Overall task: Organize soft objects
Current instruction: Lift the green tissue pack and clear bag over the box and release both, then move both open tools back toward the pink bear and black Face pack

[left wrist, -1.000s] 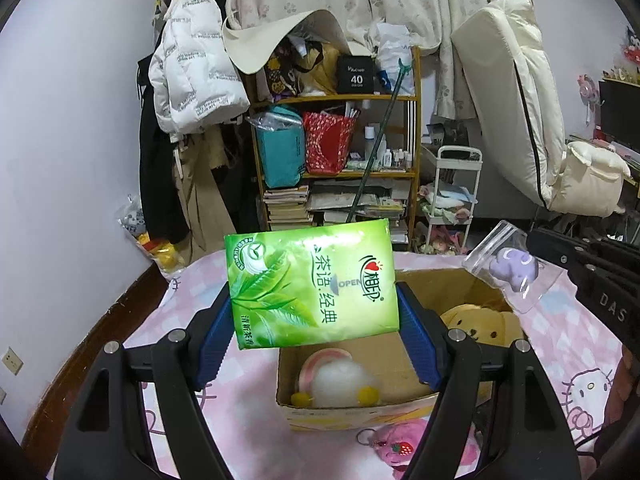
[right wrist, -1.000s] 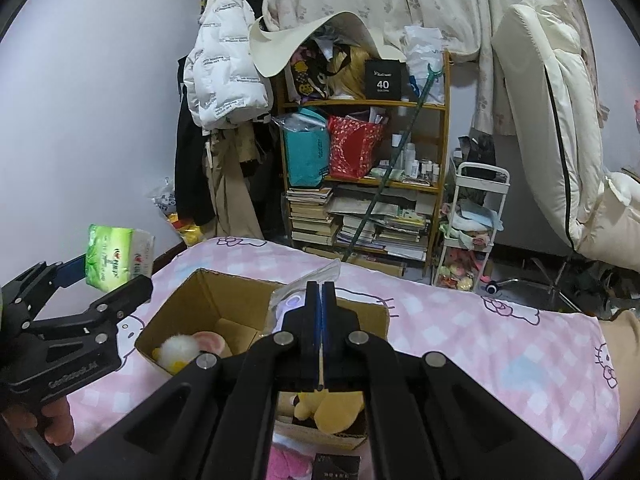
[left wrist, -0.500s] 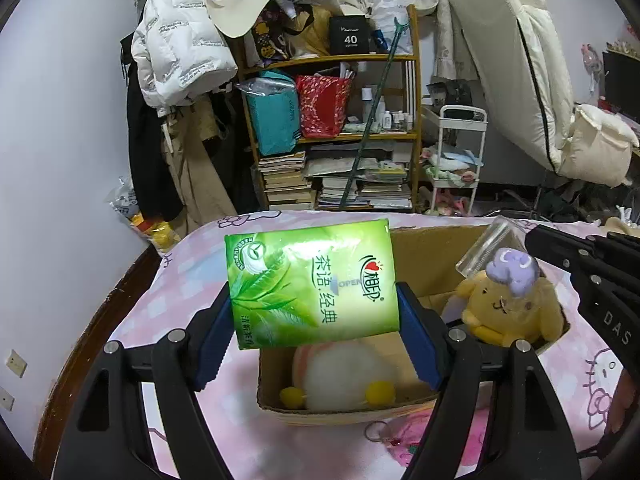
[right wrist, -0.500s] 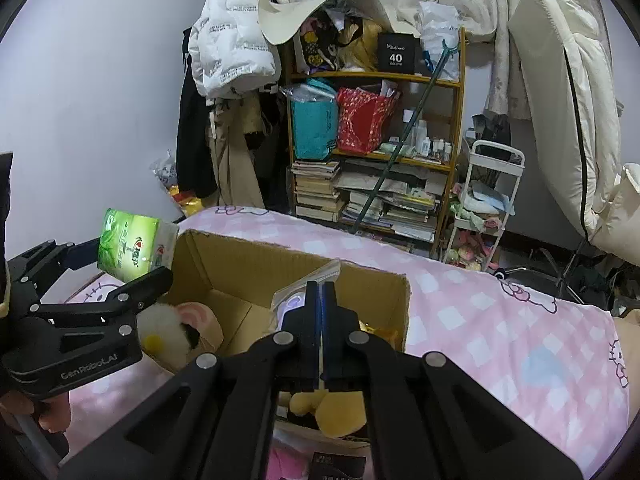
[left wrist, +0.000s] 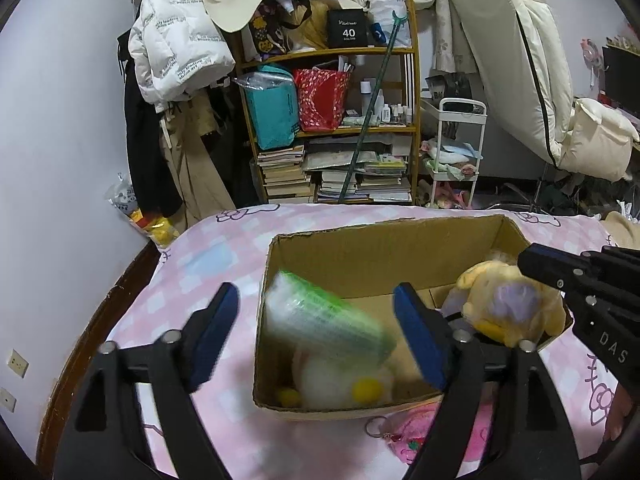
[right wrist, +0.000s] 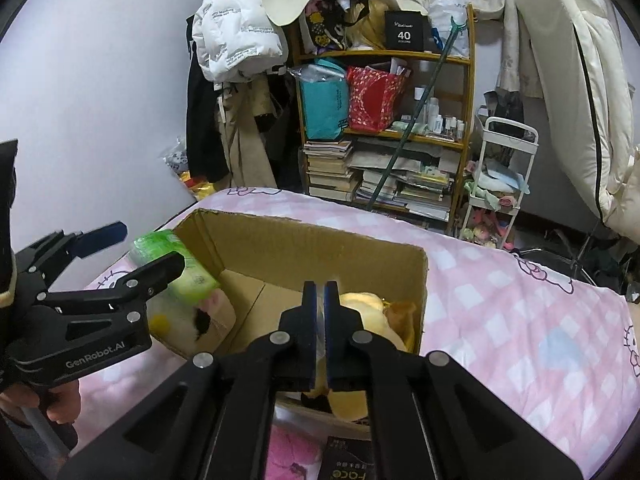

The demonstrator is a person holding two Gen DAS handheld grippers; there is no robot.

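Jaws of the left gripper (left wrist: 316, 334) are opening, pads clear of the blurred green plastic tissue pack (left wrist: 326, 322), which tips into the brown cardboard box's (left wrist: 384, 246) left end on the pink checked bed (left wrist: 224, 236). Right gripper (right wrist: 319, 334), nearly shut, pinches a clear bag edge; it should release only above the box's right corner.

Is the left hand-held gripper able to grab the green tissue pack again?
Probably yes. The left hand-held gripper, jaws opening, hangs right over the green tissue pack, which lies on top in the open cardboard box with nothing covering it.
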